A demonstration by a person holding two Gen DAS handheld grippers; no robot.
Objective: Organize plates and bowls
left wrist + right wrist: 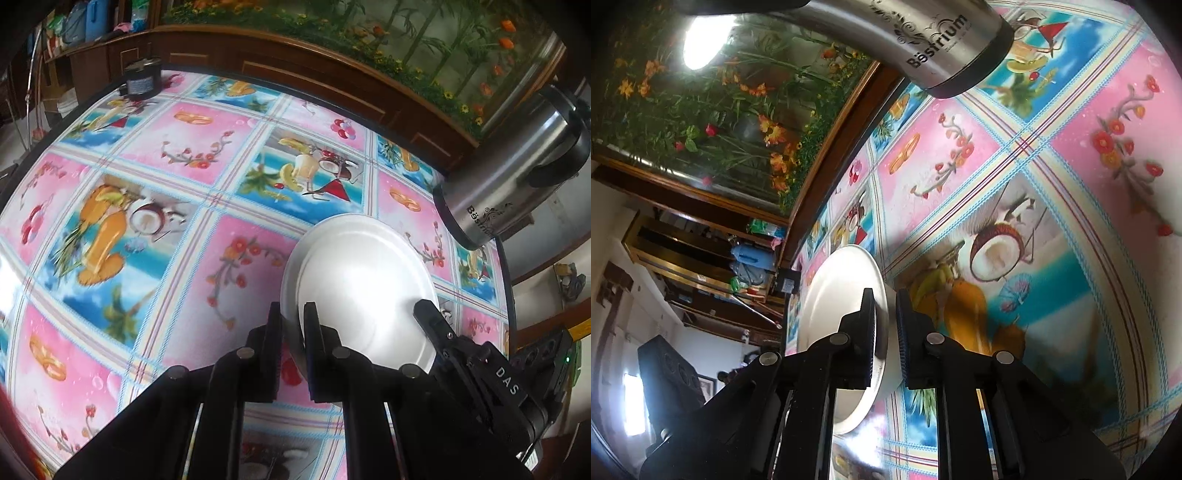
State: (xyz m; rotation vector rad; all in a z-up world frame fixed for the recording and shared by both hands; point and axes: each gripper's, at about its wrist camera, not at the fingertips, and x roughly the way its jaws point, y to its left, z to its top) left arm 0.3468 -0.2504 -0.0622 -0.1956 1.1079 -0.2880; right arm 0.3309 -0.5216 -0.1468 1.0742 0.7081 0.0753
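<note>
Both hand-held grippers had clamped opposite edges of the white plate (362, 284): the left hand-held gripper (293, 325) on its near rim, the right hand-held gripper (885, 321) likewise. The plate seemed raised off the desk (147, 177). Judged next: carry it level to its stack.

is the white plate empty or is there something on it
Empty: the white plate shows a bare, glossy face in the left wrist view, with only the hand-held grippers' fingers clamped on its rim.

One white plate (362, 280); one steel kettle (517, 173); two hand-held grippers; one tablecloth (184, 184).
</note>
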